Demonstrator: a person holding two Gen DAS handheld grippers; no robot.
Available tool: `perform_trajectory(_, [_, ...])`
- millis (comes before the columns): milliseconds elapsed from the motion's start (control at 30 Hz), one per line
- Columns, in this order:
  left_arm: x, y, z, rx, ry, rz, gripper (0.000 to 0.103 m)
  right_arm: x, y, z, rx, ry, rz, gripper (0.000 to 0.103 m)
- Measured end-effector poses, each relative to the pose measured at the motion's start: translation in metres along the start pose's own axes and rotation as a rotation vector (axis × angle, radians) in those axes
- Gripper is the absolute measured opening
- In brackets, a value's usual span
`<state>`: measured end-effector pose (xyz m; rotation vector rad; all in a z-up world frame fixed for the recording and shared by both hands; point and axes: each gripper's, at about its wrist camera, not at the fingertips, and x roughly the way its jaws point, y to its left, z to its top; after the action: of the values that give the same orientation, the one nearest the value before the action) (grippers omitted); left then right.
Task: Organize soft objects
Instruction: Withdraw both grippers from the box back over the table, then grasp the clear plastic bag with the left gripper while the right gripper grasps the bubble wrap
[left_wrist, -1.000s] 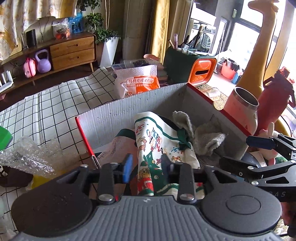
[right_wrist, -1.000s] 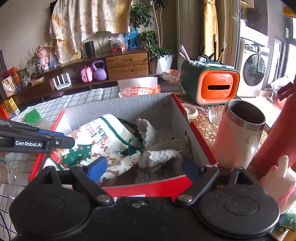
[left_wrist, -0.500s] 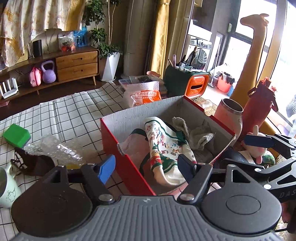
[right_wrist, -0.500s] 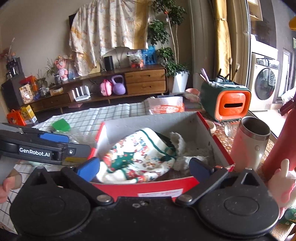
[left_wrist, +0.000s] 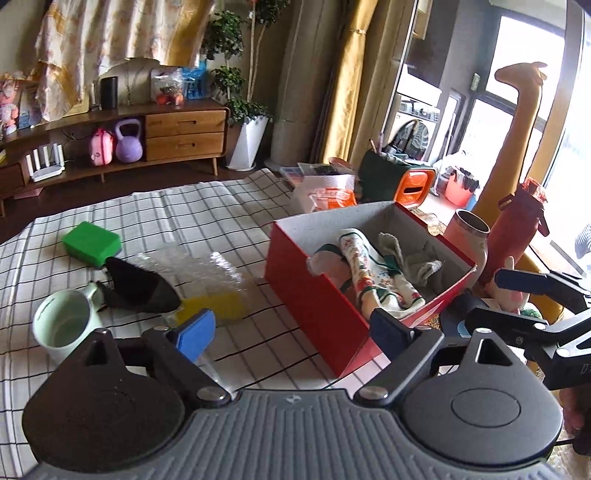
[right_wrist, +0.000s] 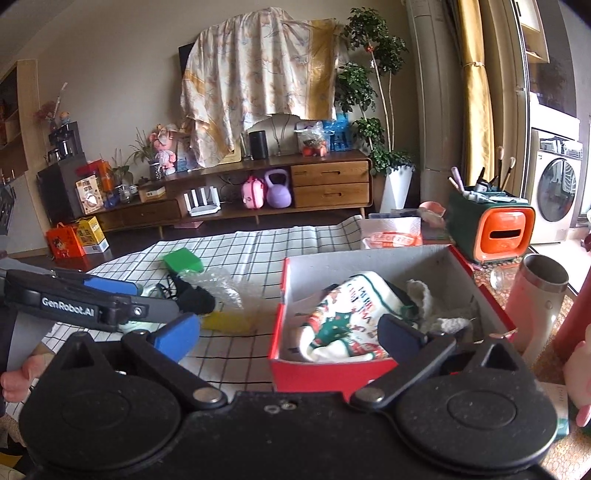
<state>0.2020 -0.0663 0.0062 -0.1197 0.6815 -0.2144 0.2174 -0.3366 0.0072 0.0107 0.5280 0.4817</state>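
A red cardboard box (left_wrist: 314, 299) (right_wrist: 332, 367) stands on the checked tablecloth. In it lie a Christmas-print cloth bag (left_wrist: 373, 273) (right_wrist: 343, 317) and a grey-white fluffy cloth (left_wrist: 417, 258) (right_wrist: 439, 314). My left gripper (left_wrist: 291, 330) is open and empty, above the table in front of the box's near left corner. My right gripper (right_wrist: 288, 334) is open and empty, just before the box's front wall. On the table left of the box lie a black soft piece (left_wrist: 140, 284) (right_wrist: 192, 297), a yellow sponge under bubble wrap (left_wrist: 214, 306) (right_wrist: 229, 319) and a green sponge (left_wrist: 92, 243) (right_wrist: 183, 260).
A pale green mug (left_wrist: 62, 325) stands at the near left. Right of the box stand a pink steel tumbler (left_wrist: 467, 236) (right_wrist: 537, 295), a red bottle (left_wrist: 517, 225) and a pink plush toy (left_wrist: 506, 291). An orange-green organiser (right_wrist: 491, 229) and a tissue pack (right_wrist: 391, 232) sit behind.
Both grippers have pulled back and up from the box. My left gripper has let go of the Christmas bag, which now lies in the box, and its jaws have opened wide.
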Motion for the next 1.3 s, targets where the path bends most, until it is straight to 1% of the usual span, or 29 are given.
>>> perform_trajectory(67, [-0.009,0.013,-0.005,-0.021,-0.012,0.009,0.103,0.001,0.010,-0.003,-0.001,0.007,0.010,0.103])
perform_trajectory(133, [-0.017,0.026,-0.011,-0.044,-0.024,0.017,0.103,0.003,0.019,-0.007,0.001,0.016,0.024,0.103])
perform_trajectory(300, [-0.033,0.063,-0.029,-0.113,-0.056,0.073,0.103,0.015,0.040,-0.014,0.004,0.046,0.055,0.103])
perform_trajectory(433, [-0.042,0.093,-0.039,-0.172,-0.059,0.114,0.103,0.025,0.059,-0.019,-0.004,0.074,0.082,0.103])
perform_trajectory(533, [-0.046,0.113,-0.049,-0.222,-0.065,0.121,0.103,0.033,0.073,-0.022,-0.017,0.093,0.101,0.103])
perform_trajectory(600, [-0.045,0.120,-0.057,-0.236,-0.071,0.126,0.103,0.037,0.080,-0.023,-0.029,0.101,0.114,0.103])
perform_trajectory(667, [-0.041,0.125,-0.065,-0.246,-0.062,0.138,0.103,0.044,0.087,-0.021,-0.047,0.106,0.123,0.103])
perform_trajectory(767, [-0.030,0.125,-0.075,-0.245,-0.047,0.134,0.103,0.058,0.096,-0.020,-0.069,0.120,0.122,0.103])
perform_trajectory(900, [-0.013,0.115,-0.085,-0.175,-0.037,0.150,0.103,0.081,0.104,-0.015,-0.110,0.134,0.108,0.102])
perform_trajectory(967, [-0.003,0.112,-0.090,-0.158,-0.033,0.147,0.103,0.094,0.106,-0.011,-0.136,0.141,0.099,0.101])
perform_trajectory(1067, [0.011,0.114,-0.098,-0.164,-0.026,0.155,0.103,0.115,0.107,-0.006,-0.158,0.162,0.103,0.098])
perform_trajectory(1167, [0.026,0.119,-0.102,-0.165,-0.018,0.182,0.103,0.134,0.106,-0.003,-0.178,0.183,0.107,0.095])
perform_trajectory(1300, [0.046,0.126,-0.103,-0.185,-0.013,0.196,0.103,0.158,0.106,0.001,-0.222,0.202,0.093,0.090])
